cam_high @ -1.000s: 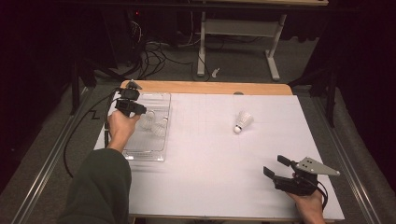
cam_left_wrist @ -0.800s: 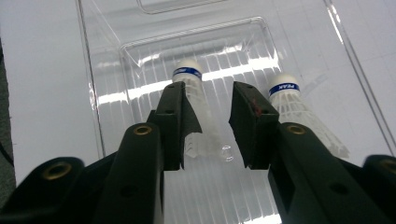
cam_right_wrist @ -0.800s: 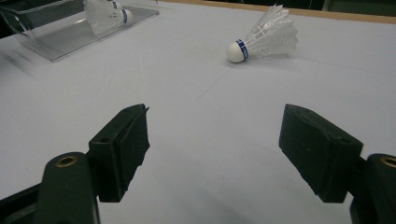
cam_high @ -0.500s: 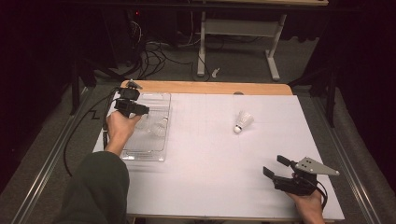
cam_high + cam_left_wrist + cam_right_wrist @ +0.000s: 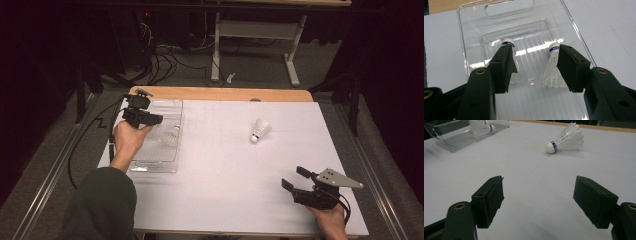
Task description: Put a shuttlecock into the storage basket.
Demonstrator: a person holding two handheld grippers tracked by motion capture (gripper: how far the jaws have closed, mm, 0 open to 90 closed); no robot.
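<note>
A clear plastic tray [image 5: 150, 162] lies at the table's left. Two white shuttlecocks lie in it: one [image 5: 552, 68] in plain sight, the other [image 5: 508, 42] half hidden behind a jaw. My left gripper [image 5: 152, 120] hovers over the tray, open [image 5: 535, 53], with nothing between its jaws. A third shuttlecock [image 5: 260, 130] lies on its side on the white sheet, right of centre, cork toward me [image 5: 566, 140]. My right gripper [image 5: 295, 179] rests low near the front right edge, open [image 5: 539, 187] and empty, well short of that shuttlecock.
A white sheet [image 5: 225, 165] covers the table, with a wooden strip [image 5: 220, 93] showing along the far edge. The tray [image 5: 456, 141] sits far left in the right gripper view. Cables and a desk frame [image 5: 250, 30] stand on the floor beyond.
</note>
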